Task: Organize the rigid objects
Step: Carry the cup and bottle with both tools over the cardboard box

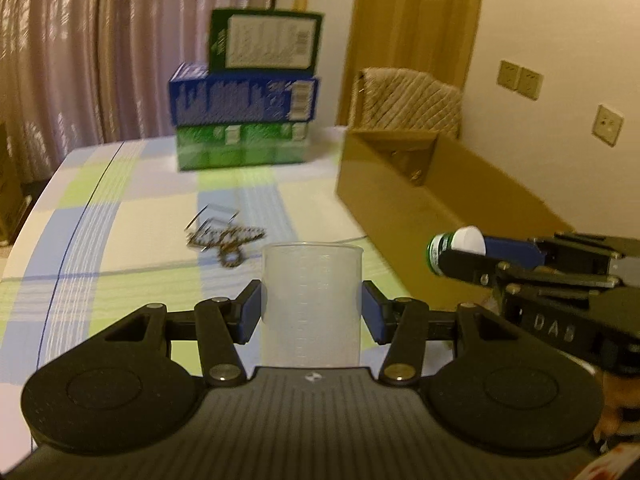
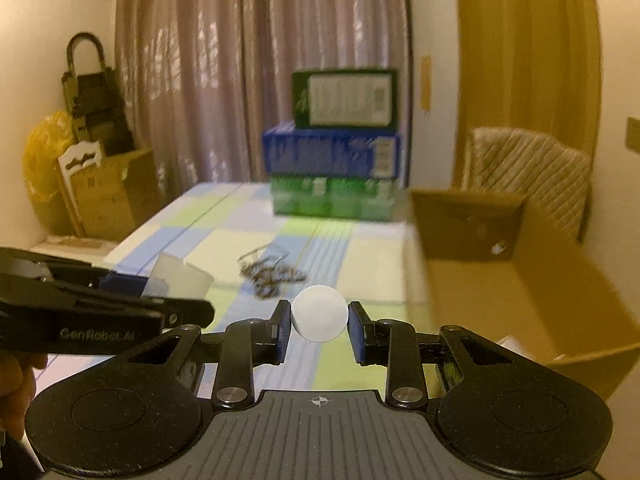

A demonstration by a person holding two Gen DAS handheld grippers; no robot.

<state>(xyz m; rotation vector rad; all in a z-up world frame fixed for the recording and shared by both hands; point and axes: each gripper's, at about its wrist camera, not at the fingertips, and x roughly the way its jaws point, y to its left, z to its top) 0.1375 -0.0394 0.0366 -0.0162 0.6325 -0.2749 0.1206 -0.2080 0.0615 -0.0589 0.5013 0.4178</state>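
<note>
My left gripper (image 1: 311,307) is shut on a translucent plastic measuring cup (image 1: 311,304), held upright above the checked tablecloth (image 1: 120,240). The right gripper (image 2: 319,322) is shut on a small green bottle with a white cap (image 2: 319,317); only the round white cap shows in the right wrist view. In the left wrist view the same bottle (image 1: 456,249) sticks out of the right gripper at the right, near the open cardboard box (image 1: 460,208). A leopard-print chain with metal clips (image 1: 226,236) lies on the cloth ahead of both grippers.
Three cartons stand stacked at the table's far end: a green one (image 1: 242,146), a blue one (image 1: 244,98) and a dark green one (image 1: 266,40). A quilted chair (image 1: 412,98) stands behind the cardboard box. Curtains hang behind; bags and boxes (image 2: 92,168) fill the left corner.
</note>
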